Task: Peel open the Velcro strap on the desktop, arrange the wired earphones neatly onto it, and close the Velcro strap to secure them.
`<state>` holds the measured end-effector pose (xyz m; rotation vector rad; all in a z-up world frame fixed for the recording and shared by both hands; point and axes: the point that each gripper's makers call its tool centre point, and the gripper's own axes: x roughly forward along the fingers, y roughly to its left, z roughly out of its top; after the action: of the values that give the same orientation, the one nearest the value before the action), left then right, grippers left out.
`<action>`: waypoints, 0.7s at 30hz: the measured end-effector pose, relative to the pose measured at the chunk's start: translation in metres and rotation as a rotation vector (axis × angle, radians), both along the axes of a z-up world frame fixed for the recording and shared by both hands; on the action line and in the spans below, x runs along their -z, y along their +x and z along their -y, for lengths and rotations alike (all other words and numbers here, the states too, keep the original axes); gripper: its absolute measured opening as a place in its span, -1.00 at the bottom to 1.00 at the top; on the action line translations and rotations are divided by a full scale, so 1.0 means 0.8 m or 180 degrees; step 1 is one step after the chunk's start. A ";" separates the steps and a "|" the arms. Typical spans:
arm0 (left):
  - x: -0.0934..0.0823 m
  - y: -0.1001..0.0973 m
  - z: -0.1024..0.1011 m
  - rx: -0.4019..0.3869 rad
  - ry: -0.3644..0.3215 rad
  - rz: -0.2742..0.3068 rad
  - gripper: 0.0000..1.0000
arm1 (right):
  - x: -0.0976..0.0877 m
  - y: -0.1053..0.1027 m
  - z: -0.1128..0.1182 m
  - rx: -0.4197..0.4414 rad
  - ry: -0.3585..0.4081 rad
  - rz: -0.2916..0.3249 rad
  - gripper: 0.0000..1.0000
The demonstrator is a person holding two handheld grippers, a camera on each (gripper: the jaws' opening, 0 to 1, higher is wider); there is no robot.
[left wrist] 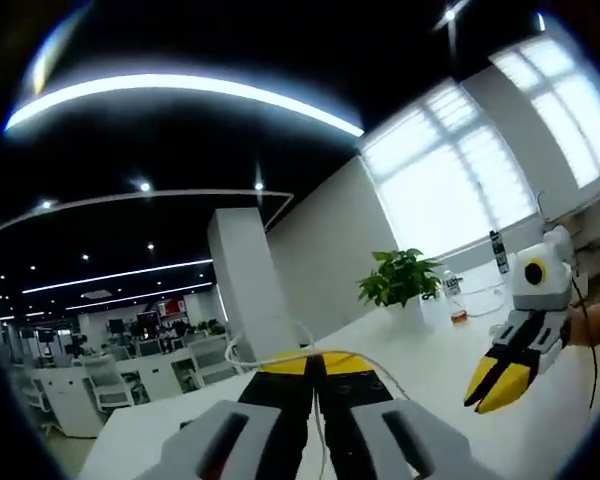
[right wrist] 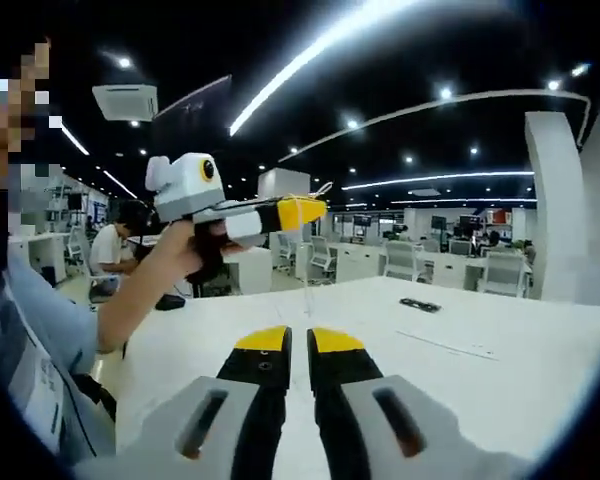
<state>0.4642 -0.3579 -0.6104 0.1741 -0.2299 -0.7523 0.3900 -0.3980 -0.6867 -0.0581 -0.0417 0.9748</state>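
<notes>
The left gripper (left wrist: pixel 315 362) is raised above the white tabletop (left wrist: pixel 430 400), its yellow-tipped jaws pressed together on the thin white cable of the wired earphones (left wrist: pixel 280 357); the cable crosses the jaw tips and loops off to one side. In the right gripper view the same gripper is held up in a person's hand (right wrist: pixel 185 255), the cable hanging down from its closed tips toward the tabletop. The right gripper (right wrist: pixel 298 342) hovers over the tabletop with its jaws nearly closed, a thin gap between them and nothing held. A small dark object (right wrist: pixel 420 304), possibly the Velcro strap, lies flat toward the tabletop's far edge. A potted plant (left wrist: pixel 398 280) and a bottle (left wrist: pixel 455 297) stand near another far edge by the windows.
</notes>
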 end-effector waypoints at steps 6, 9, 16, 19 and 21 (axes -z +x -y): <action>-0.024 -0.010 0.008 0.0016 -0.0072 0.0062 -0.90 | 0.007 0.012 -0.059 -0.0154 -0.0059 -0.0006 -0.82; -0.033 -0.016 0.010 0.0015 -0.0066 0.0103 -0.90 | 0.022 0.031 -0.074 -0.0035 -0.0164 -0.0088 -0.80; -0.052 -0.035 0.010 0.0024 -0.0016 0.0241 -0.90 | 0.078 0.084 -0.068 0.0383 -0.0313 -0.0582 -0.71; -0.061 -0.034 0.009 0.0045 0.0003 0.0260 -0.89 | 0.084 0.089 -0.062 0.0442 -0.0270 -0.0622 -0.65; -0.062 -0.034 0.010 0.0072 -0.0018 0.0241 -0.89 | 0.077 0.092 -0.060 0.0510 -0.0186 -0.0543 -0.65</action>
<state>0.4369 -0.3660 -0.5612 0.1952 -0.3065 -0.7682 0.4635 -0.3504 -0.7482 -0.0314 0.1465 0.8178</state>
